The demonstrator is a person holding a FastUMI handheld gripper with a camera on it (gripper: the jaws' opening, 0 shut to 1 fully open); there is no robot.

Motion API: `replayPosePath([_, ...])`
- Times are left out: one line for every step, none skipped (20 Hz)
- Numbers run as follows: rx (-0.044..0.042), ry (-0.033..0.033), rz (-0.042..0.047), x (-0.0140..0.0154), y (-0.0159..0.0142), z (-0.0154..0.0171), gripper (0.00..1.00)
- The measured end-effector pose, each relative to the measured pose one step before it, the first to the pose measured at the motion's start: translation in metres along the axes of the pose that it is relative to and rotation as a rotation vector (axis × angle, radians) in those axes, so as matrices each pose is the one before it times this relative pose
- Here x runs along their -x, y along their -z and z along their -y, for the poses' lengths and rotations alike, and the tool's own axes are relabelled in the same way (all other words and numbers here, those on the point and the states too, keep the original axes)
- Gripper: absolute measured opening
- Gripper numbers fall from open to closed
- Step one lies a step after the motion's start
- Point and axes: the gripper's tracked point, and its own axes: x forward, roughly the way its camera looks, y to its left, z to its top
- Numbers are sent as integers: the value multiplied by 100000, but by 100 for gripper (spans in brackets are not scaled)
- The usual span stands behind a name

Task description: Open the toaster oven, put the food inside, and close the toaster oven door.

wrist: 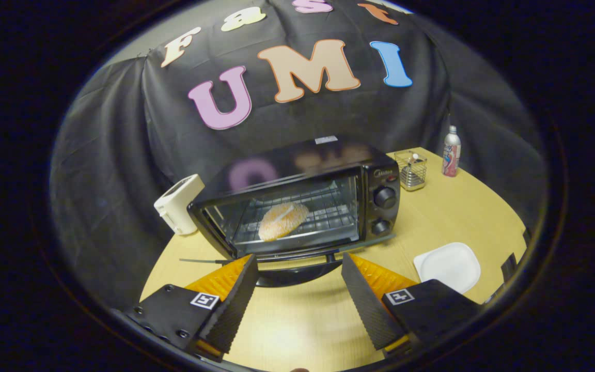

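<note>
Gripper view: wooden table [447, 217] against black cloth wall [122, 170].
Toaster oven [302, 199]: door down, bread [283, 220] on its rack.
Gripper [297, 268]: fingers spread, empty, just short of the door.
Right side: white plate [447, 266], wire basket [411, 170], bottle [451, 152].
Left: white toaster [178, 204].

Pale yellow wood-grain bench [447, 217] with rounded front edge, soft glare patch on its near surface. Black wrinkled cloth wall [122, 170] draped behind bench and around both sides, folds catching dim light. Strip of grey wall [137, 49] above cloth at far left corner. Lighting low, overhead. Bench far edge meets cloth directly.
</note>
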Motion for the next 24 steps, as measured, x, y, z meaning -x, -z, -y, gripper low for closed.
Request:
replayPosePath([-1359, -226, 1489, -484, -754, -133, 100])
replayPosePath([-1275, -181, 1273, -476, -714, -173, 100])
replayPosePath([-1105, -302, 1165, -587, -623, -106, 100])
replayPosePath([-1240, -439, 800, -559, -477, -112, 100])
replayPosePath([-1257, -395, 788, -513, -472, -153, 100])
replayPosePath([-967, -279, 712, -591, -491, -13, 100])
replayPosePath([-829, -220, 702, -478, -387, -129, 100])
replayPosePath([-743, -84, 465, -460, -250, -91, 100])
replayPosePath([-569, -81, 430, -338, -309, -52, 100])
replayPosePath([-433, -101, 226, -369, -231, -37, 100])
replayPosePath([-139, -2, 210, -275, -232, -93, 100])
replayPosePath([-96, -31, 126, -311, -155, -19, 100])
replayPosePath([-41, 0, 76, -232, -211, -57, 100])
replayPosePath([-100, 76, 56, -199, -128, -7, 100])
replayPosePath([-123, 100, 38, -232, -184, -33, 100])
replayPosePath([413, 117, -285, -155, -171, -19, 100])
replayPosePath([1427, 191, 138, 120, -302, -21, 100])
replayPosePath([1936, 31, 1014, 175, -572, -19, 100])
replayPosePath([1484, -310, 1444, 338, -1047, -91, 100])
replayPosePath([752, -346, 2179, 456, -1220, -153, 100])
replayPosePath([389, -24, 2347, 579, -1462, 14, 100])
replayPosePath([462, 900, 2870, 522, -1819, 280, 100])
replayPosePath([545, 511, 2200, 329, -1694, 194, 100])
replayPosePath([622, 197, 2796, 415, -2114, 92, 100])
